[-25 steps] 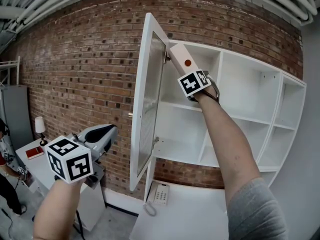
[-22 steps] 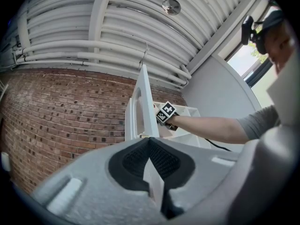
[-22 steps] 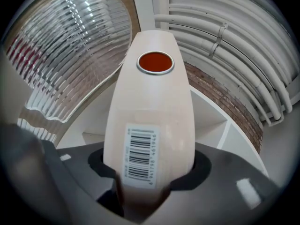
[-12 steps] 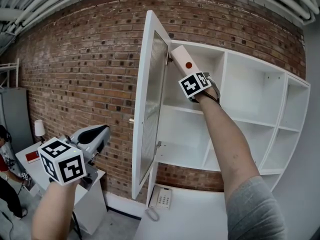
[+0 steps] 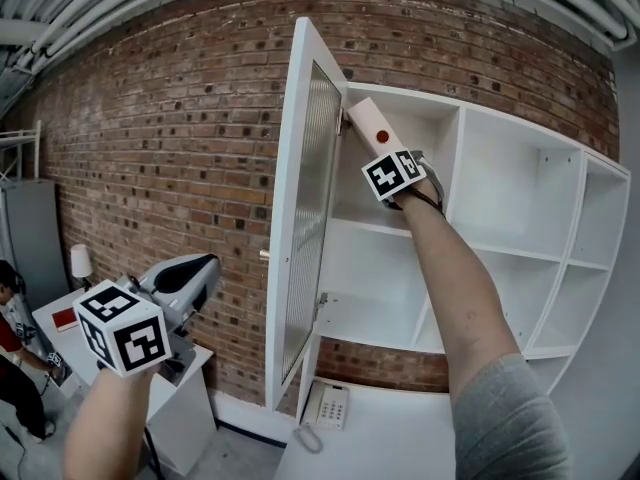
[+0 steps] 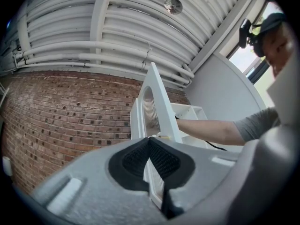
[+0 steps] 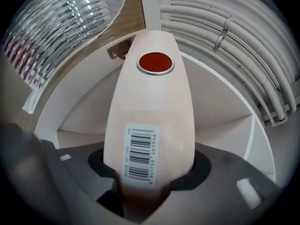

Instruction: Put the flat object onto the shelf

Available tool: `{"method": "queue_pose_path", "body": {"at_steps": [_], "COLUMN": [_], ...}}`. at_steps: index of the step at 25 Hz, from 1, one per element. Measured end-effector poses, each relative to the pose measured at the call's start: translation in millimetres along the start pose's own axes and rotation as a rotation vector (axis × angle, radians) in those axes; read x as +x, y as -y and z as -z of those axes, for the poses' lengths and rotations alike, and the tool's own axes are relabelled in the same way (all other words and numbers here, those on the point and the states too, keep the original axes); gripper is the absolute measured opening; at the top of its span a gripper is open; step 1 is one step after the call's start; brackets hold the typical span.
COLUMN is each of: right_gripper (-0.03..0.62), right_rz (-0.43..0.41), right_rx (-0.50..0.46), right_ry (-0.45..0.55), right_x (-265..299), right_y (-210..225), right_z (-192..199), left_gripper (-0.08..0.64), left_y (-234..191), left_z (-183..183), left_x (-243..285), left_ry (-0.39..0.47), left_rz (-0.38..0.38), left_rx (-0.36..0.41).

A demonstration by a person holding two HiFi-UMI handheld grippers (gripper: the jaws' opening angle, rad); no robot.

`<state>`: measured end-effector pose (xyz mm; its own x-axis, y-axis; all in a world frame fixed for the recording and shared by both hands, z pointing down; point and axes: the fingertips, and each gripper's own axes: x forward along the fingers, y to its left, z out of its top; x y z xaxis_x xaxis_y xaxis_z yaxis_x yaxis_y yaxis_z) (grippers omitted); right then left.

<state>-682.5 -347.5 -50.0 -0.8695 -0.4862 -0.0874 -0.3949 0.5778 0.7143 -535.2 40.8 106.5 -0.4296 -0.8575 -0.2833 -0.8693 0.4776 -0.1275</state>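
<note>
— Where's my flat piece right now?

— It's in your right gripper: a pale wooden board with a red disc near its far end. You're holding it up in the air inside the top left compartment of the white shelf unit, clear above the shelf, and it slants up and to the left.

— And the grip itself?

— In the right gripper view your right gripper has its jaws set fairly wide and clamped on the near end of the board, just below the barcode sticker. The red disc faces the camera, and the board's tip sits close to the door hinge.

— What about my other hand?

— Your left gripper hangs low on the left, well apart from the shelves, in front of the brick wall. In its own view the left gripper has its jaws drawn together with nothing between them, and it looks toward the open cabinet door.

— The door?

— The cabinet door stands swung out beside your right arm, and a telephone lies on the white counter below
</note>
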Motion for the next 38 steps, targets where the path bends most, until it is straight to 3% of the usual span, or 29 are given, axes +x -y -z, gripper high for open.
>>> {"method": "queue_pose_path", "body": {"at_steps": [14,21,22,26,33,38], "right_gripper": [0.293,0.367,0.400,0.423,0.423,0.420], "right_rz": [0.013,0.007,0.001,-0.021,-0.042,-0.058], "right_rx": [0.003,0.053,0.059,0.066,0.072,0.090], "right_ry": [-0.037,-0.014,-0.006,0.039,0.069,0.069], "right_x": [35,32,30,14,-36,-76], "right_y": [-1,3,3,3,15,30], "right_z": [3,8,10,10,13,34], "left_gripper": [-0.002,-0.002,-0.002,-0.002,-0.002,-0.002], "left_y": [-22,-18,-17,-9,23,43], "left_z": [8,5,6,4,-7,-13], "left_x": [19,10,9,10,18,11], "left_ry": [-0.004,0.006,0.004,0.000,0.023,0.029], "left_rz": [-0.017,-0.007,-0.005,0.013,0.087,0.089], "left_rx": [0.003,0.002,0.002,0.004,0.004,0.016]}}
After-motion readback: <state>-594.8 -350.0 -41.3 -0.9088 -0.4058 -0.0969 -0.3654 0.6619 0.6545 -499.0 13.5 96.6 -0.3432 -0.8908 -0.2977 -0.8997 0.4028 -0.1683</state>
